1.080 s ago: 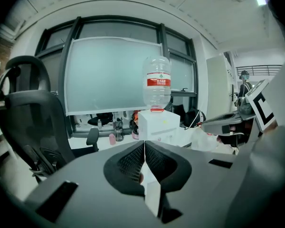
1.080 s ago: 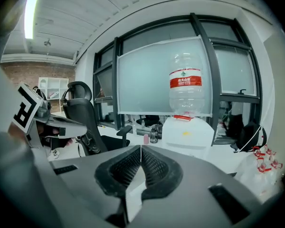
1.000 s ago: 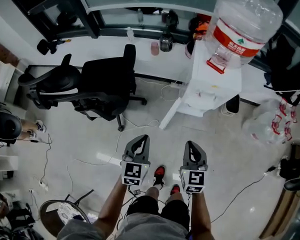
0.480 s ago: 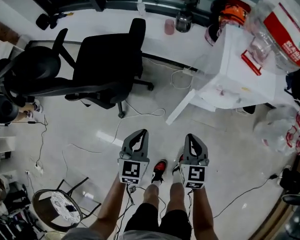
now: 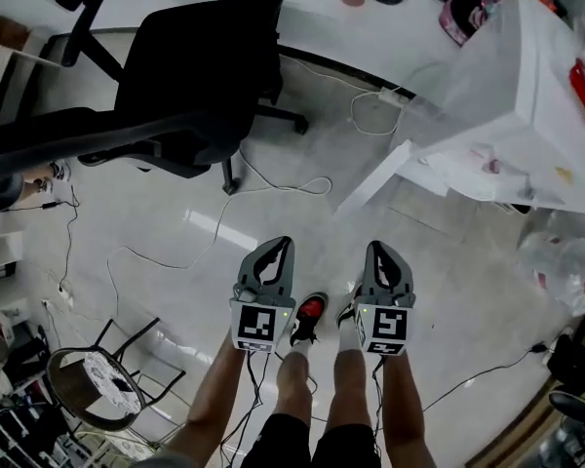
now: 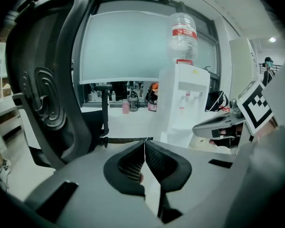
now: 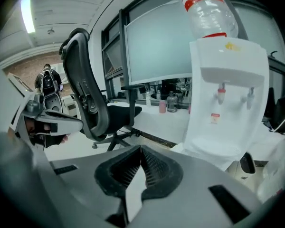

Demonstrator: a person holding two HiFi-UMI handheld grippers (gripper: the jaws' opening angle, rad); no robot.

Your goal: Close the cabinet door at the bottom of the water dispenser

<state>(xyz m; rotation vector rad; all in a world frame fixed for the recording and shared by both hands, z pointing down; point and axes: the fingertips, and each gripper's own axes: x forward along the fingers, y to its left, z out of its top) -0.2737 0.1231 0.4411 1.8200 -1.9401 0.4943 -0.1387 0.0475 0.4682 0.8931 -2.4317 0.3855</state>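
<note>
Cabinet door [image 5: 375, 178] ajar, office chair [image 5: 190, 76] nearby

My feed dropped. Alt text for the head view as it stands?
Looking steeply down: the left tool and right tool are held side by side, both shut and empty, over a pale floor. Ahead to the right stands a white water dispenser with its bottom cabinet door swung open; a black office chair is to the left.

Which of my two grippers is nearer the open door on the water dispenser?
The right gripper: the open white door lies just ahead of it, while the left gripper sits farther aside.
</note>
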